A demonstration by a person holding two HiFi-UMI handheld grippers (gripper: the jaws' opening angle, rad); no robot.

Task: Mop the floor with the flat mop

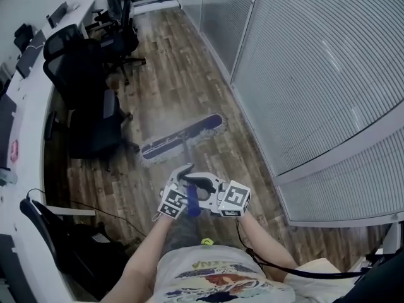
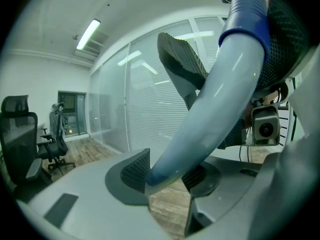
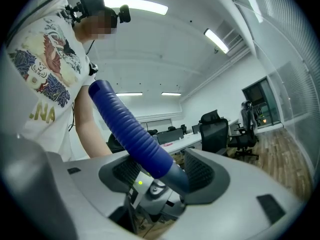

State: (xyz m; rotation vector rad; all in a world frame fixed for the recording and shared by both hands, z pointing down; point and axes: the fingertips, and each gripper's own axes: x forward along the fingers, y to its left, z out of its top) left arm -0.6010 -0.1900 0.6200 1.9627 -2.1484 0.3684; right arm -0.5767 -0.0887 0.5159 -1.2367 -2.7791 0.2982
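Along the left edge of the head view, a white desk (image 1: 28, 106) is running away from the camera, with black office chairs (image 1: 88, 74) standing pushed against it. A dark bag or seat (image 1: 76, 248) is sitting on the floor near the desk's close end; I cannot tell which.

On the wood-plank floor (image 1: 170, 74), the flat mop (image 1: 183, 136) is lying with its long blue and pale head flat on the boards and set at a slant. Its left end is sitting near the base of the closest chair, and its right end is reaching toward the foot of the wall. Its thin shaft is rising from the middle of the head toward the person.

The left tool (image 2: 167, 174) is clamping the pale grey part of the shaft, with both ribbed pads pressing against it from either side. Just above this grip, the shaft is passing into a blue sleeve (image 2: 245, 14).

The right tool (image 3: 162, 171) is sitting just beside the left one. It is squeezing the ribbed blue handle (image 3: 132, 131) between its pads, which are narrowed onto it. The handle's free end is sticking up past the person's printed shirt (image 3: 42, 69).

At the right, a glass partition with closed white blinds (image 1: 315, 62) is filling that side of the room.
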